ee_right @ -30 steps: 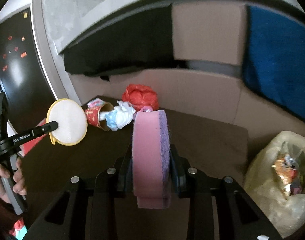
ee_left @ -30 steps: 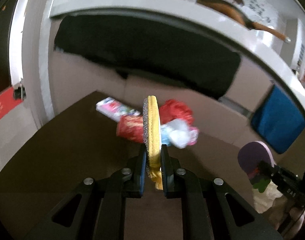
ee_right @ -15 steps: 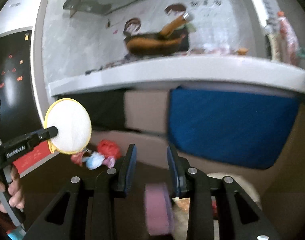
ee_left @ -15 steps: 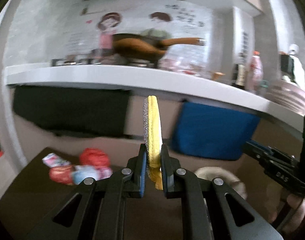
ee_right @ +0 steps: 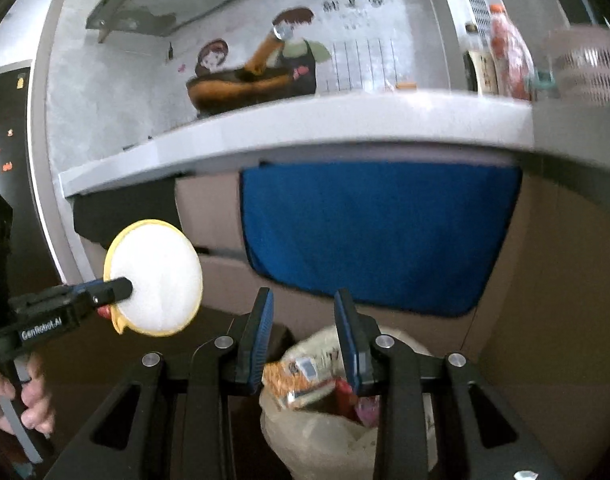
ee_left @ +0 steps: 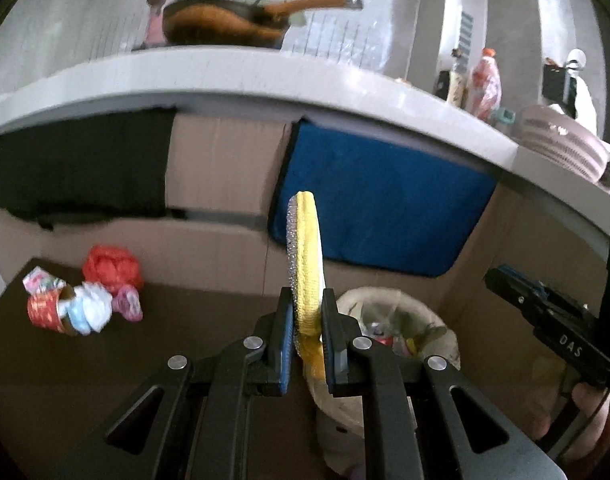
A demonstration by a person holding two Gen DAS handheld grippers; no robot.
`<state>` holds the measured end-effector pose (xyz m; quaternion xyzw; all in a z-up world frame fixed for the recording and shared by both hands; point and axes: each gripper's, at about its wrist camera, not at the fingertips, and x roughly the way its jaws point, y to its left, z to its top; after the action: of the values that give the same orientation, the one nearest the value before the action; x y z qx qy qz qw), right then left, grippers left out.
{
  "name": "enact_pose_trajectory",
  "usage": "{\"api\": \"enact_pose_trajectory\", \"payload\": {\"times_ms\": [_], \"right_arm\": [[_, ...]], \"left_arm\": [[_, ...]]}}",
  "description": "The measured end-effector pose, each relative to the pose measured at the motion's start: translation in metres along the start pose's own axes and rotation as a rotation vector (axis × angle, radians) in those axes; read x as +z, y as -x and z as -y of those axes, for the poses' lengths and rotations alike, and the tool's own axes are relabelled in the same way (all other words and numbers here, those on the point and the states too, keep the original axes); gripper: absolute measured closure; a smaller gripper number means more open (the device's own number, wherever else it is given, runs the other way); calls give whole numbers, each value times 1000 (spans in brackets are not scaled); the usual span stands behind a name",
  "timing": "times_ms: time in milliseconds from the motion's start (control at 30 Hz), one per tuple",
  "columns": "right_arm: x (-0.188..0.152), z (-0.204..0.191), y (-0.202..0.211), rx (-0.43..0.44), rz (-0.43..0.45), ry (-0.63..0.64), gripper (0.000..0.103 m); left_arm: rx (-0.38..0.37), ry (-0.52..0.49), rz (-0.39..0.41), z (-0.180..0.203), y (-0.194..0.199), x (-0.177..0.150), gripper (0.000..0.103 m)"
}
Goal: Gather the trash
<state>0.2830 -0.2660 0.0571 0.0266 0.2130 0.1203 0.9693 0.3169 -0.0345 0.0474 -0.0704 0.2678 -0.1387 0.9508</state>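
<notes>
Gone from the right hand-held gripper point(ee_right: 305, 334) is the pink sponge; its jaws gape empty above the translucent plastic trash bag point(ee_right: 325, 432) of wrappers. Left hand-held gripper point(ee_left: 307, 320) pinches the round yellow-rimmed scouring pad point(ee_left: 305, 256). Only its view shows crumpled litter point(ee_left: 85, 300) on the dark floor's far-left edge.

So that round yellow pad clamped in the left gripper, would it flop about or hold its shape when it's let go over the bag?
Probably soft but not limp: the yellow pad stands edge-up above the left gripper, bowing only slightly. It looks light, since a pinch at its lower edge carries it. Its fabric-like white face suggests it is unlikely to slip, and should simply drop into the trash bag.
</notes>
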Motion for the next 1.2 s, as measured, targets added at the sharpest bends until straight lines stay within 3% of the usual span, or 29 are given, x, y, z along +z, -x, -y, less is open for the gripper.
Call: {"api": "enact_pose_trajectory", "payload": {"times_ms": [533, 633, 900, 1100, 1200], "right_arm": [[-26, -2, -30, -6, -35, -50, 72], [-29, -4, -35, -33, -34, -61, 67], [-34, -6, -41, -95, -31, -96, 67], [-58, -15, -16, -113, 3, -57, 67], [-89, -20, 5, -139, 25, -24, 58]], "left_arm": [[62, 46, -53, -56, -6, -23, 90], [66, 63, -61, -66, -7, -27, 90], [75, 96, -91, -86, -9, -37, 90], [78, 105, -89, -95, -1, -45, 90], [75, 119, -81, -98, 5, -50, 90]]}}
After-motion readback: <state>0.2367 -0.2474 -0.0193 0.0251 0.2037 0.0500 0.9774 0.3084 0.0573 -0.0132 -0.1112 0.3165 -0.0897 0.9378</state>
